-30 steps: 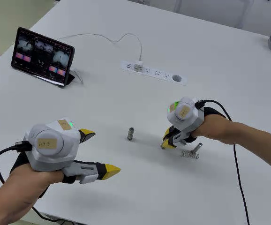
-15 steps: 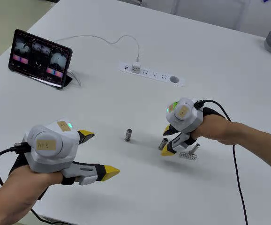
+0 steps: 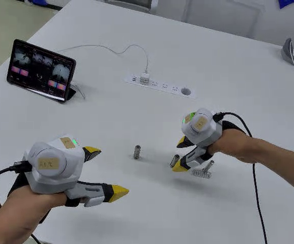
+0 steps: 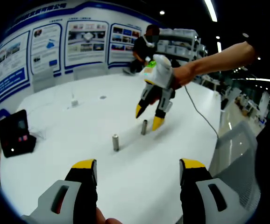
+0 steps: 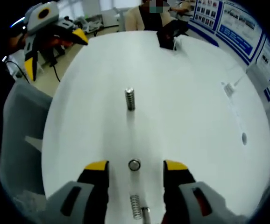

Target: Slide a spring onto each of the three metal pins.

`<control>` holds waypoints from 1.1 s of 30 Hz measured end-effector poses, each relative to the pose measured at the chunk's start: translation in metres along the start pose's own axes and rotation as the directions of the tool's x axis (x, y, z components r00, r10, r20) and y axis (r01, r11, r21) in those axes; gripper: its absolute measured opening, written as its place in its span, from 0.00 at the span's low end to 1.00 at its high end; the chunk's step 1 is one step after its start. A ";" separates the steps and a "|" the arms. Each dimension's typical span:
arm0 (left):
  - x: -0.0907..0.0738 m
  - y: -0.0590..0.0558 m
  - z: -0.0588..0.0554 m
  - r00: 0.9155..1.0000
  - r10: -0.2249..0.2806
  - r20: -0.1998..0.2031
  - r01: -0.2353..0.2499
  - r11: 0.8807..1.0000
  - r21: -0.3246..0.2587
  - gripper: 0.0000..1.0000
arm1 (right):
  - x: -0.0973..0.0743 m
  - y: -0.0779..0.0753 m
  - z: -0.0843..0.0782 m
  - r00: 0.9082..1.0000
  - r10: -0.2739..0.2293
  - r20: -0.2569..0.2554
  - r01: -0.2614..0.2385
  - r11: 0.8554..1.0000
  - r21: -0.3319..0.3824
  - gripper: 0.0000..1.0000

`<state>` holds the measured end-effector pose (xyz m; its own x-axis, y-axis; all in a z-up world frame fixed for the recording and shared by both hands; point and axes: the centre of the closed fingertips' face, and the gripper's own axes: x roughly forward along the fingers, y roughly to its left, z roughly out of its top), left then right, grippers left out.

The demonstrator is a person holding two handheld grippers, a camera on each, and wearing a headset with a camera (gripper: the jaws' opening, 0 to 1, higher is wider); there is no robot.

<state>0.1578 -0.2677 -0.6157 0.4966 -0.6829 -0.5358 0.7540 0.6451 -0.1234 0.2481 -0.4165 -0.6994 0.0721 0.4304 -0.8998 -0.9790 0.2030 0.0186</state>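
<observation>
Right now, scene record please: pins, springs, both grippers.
left gripper: jaws open, empty
right gripper: jaws open, either side of pin 2
pin 1: upright, spring on, stands alone
pin 2: upright, looks sprung, not gripped
pin 3: lying flat, bare
loose spring: lying beside pin 3
table: white
far side: tablet, power strip

Head view looks down; gripper views face each other, sharing a pin [image 3: 137, 151].
</observation>
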 end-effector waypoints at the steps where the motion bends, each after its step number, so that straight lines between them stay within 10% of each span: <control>1: 0.000 0.000 0.001 1.000 0.001 0.002 -0.001 1.000 -0.001 0.73 | -0.002 -0.001 0.001 1.000 -0.006 0.016 0.006 1.000 0.012 0.48; 10: 0.002 0.000 0.004 1.000 0.001 0.004 -0.001 1.000 -0.002 0.73 | -0.018 -0.011 0.015 0.984 -0.067 0.162 0.045 0.990 0.135 0.50; 18: 0.003 -0.002 0.006 1.000 -0.005 0.005 0.005 1.000 0.000 0.73 | -0.035 -0.016 0.031 0.940 -0.115 0.322 0.016 0.955 0.295 0.54; 25: 0.003 -0.002 0.009 1.000 -0.004 0.018 0.005 1.000 -0.010 0.73 | -0.041 -0.013 0.036 0.913 -0.133 0.385 -0.013 0.935 0.354 0.60; 33: 0.003 -0.001 0.011 1.000 -0.001 0.017 0.001 1.000 -0.007 0.73 | -0.042 -0.008 0.038 0.908 -0.139 0.394 -0.011 0.935 0.354 0.61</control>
<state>0.1635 -0.2739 -0.6076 0.5030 -0.6890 -0.5218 0.7517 0.6467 -0.1294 0.2598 -0.4022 -0.6454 0.2767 0.7094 -0.6482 -0.8486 0.4969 0.1816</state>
